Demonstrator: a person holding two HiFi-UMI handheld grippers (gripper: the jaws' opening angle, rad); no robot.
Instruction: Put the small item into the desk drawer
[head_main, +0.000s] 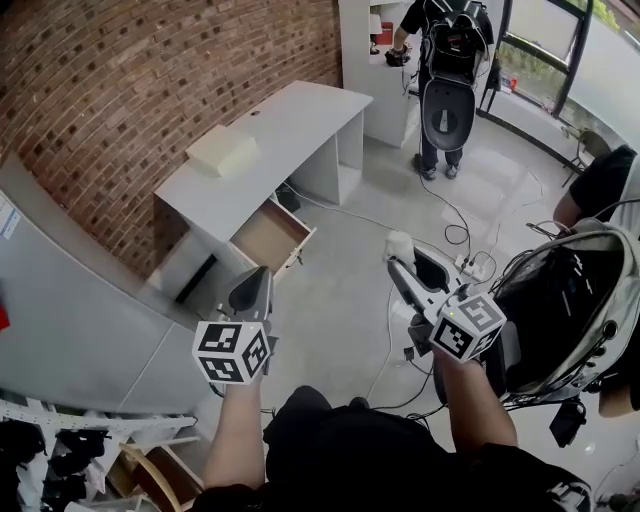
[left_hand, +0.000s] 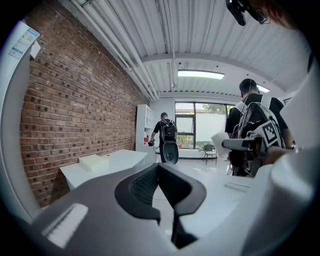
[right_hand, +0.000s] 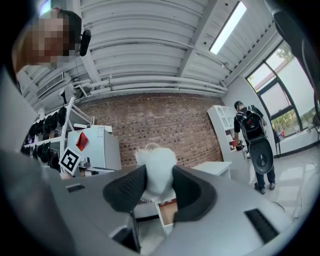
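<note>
A: Where is the small item (right_hand: 156, 162) now?

B: It is a white fluffy thing. The right gripper (right_hand: 159, 172) has its fingers (right_hand: 126, 190) closed on it, up in the air and well apart from the table (head_main: 290, 125). The drawer (head_main: 266, 233) is open.

A: How to do this step well?

B: I think one should bring it above the drawer, go down inside, and only then release. The left gripper (left_hand: 158, 167) has its fingers together and empty, so it should be held away from the drawer front.

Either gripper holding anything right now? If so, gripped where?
Right gripper pinches the fluffy item across its lower part, and its top sticks out past the jaw tips. Left gripper holds nothing.
</note>
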